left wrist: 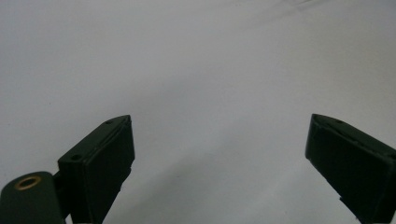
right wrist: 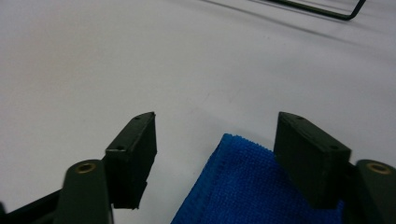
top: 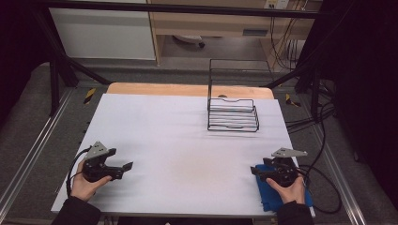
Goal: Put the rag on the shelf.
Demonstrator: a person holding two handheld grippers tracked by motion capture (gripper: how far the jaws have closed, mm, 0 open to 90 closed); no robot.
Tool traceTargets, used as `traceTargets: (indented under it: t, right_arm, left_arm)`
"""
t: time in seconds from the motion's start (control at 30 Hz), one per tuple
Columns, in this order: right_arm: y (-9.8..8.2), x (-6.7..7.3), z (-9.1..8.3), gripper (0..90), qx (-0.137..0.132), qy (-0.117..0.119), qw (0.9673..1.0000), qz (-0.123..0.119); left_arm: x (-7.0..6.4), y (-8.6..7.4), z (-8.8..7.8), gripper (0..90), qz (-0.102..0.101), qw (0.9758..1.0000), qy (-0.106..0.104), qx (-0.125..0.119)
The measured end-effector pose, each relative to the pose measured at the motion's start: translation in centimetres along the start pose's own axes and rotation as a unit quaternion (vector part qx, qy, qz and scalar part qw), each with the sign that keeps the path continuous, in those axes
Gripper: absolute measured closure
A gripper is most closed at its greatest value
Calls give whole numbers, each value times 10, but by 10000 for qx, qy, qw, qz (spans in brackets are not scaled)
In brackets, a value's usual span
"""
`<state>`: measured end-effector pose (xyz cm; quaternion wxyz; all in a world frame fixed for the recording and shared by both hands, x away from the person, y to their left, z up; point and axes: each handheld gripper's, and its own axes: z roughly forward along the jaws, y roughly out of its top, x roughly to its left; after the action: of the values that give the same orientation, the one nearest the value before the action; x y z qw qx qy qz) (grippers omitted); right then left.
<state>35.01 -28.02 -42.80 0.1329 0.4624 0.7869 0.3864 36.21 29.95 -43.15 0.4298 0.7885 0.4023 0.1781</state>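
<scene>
High view: wire rack (top: 233, 115) beyond cloth (top: 271, 197)

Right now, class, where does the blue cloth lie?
In the high view the blue cloth lies at the table's near right corner, under the right tongs, well short of the wire rack.

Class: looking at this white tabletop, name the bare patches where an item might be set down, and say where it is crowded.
Bare: the wide middle between the left gripper and right gripper, and the far left beside the wire rack. Crowded: the near right corner, where the blue cloth lies under the right gripper.
</scene>
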Motion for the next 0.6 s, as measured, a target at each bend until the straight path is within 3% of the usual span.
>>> traceTargets:
  t: [0.1,0.13,0.27,0.6]
  right_arm:
    - [0,1,2,401,94,-41,9999,-20]
    - [-1,2,5,459,183,-122,9997,-85]
    - [-2,3,12,547,352,-297,9986,-251]
    - [-5,7,20,694,508,-653,9954,-487]
  left_arm:
    - [0,0,0,82,-8,10000,-1,-3]
    - [1,0,0,83,-3,10000,2,5]
    - [0,0,0,85,-4,10000,7,11]
    - [1,0,0,91,-7,10000,29,26]
